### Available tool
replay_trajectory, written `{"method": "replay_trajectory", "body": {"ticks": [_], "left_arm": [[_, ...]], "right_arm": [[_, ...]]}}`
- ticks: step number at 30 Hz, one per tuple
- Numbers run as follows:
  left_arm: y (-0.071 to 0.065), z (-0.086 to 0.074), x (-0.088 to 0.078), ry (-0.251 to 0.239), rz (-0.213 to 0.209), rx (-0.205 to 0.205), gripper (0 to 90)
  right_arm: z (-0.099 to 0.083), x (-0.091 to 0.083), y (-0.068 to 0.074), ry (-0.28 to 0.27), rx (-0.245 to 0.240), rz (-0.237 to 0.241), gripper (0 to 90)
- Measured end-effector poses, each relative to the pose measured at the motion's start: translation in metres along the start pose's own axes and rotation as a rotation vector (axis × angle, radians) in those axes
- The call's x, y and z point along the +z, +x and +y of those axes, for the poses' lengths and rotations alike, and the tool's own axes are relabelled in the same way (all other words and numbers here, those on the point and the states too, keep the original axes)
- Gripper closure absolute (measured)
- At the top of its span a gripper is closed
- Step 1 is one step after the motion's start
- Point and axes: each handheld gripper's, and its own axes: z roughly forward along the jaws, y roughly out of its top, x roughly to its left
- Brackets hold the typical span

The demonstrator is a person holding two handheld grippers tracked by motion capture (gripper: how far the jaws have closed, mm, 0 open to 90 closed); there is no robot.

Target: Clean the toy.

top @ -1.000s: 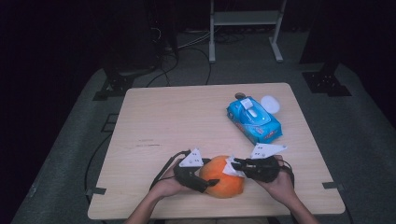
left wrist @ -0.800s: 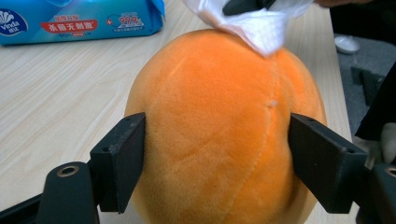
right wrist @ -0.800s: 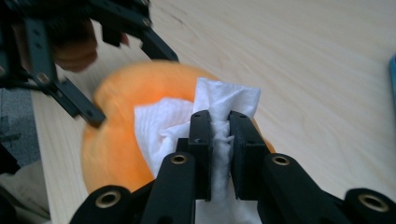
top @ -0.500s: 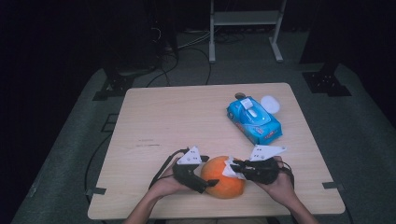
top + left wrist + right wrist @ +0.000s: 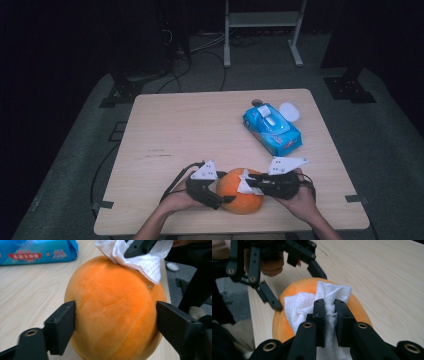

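Your left gripper point(image 5: 224, 199) has its 2 jaws around the orange plush ball point(image 5: 243, 191), which sits near the front edge of the table point(image 5: 200, 130). In the left gripper view both pads lie against the fur, and the jaws have just been closing a little on it. Your right gripper point(image 5: 248, 183) has its jaws clamped on a white wipe point(image 5: 318, 301), pressed onto the top of the ball. The main risk, as I judge it, is the ball: it is round and soft, so a hard wiping stroke could roll it out of the loose left hold and off the near edge. A thin wipe could also slip from the narrow right pinch or bunch up if you drag it across the fur. The 1 container here is the blue wipe pack point(image 5: 272, 129) at the far right, well apart from the ball; what remains inside cannot be told.
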Motion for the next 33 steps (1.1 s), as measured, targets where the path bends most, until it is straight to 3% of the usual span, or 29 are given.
{"method": "replay_trajectory", "body": {"ticks": [3,7,12,16,20,25,28,31,33], "left_arm": [[0.004,-0.001,0.002,-0.005,0.008,-0.031,9.5],[0.005,-0.006,0.009,-0.012,-0.01,-0.064,7.5],[0.003,-0.006,0.005,-0.017,0.001,-0.034,19.7],[0.004,-0.007,0.004,-0.012,-0.011,-0.039,19.6],[0.004,-0.006,0.004,-0.015,-0.017,-0.057,17.0],[-0.002,0.001,0.005,-0.01,0.045,-0.04,24.3],[-0.01,0.008,0.008,0.002,0.067,-0.007,24.9],[-0.013,0.008,0.007,0.026,0.056,0.022,23.2],[-0.008,0.005,0.006,0.014,0.024,-0.01,18.6]], "right_arm": [[-0.003,-0.002,0.0,0.009,-0.012,0.005,78.8],[-0.003,-0.002,0.001,0.006,-0.016,0.012,78.7],[-0.002,-0.003,-0.003,0.009,-0.017,0.005,78.5],[-0.008,-0.01,-0.012,0.03,-0.003,-0.044,78.3],[-0.013,-0.013,-0.019,0.032,0.034,-0.042,78.1],[-0.007,-0.009,-0.012,0.012,0.03,-0.048,79.0],[0.004,-0.004,-0.002,-0.026,0.012,-0.012,79.0],[0.012,0.0,0.008,-0.017,-0.045,0.0,78.9],[0.009,0.001,0.006,-0.01,-0.038,0.025,79.0]]}}
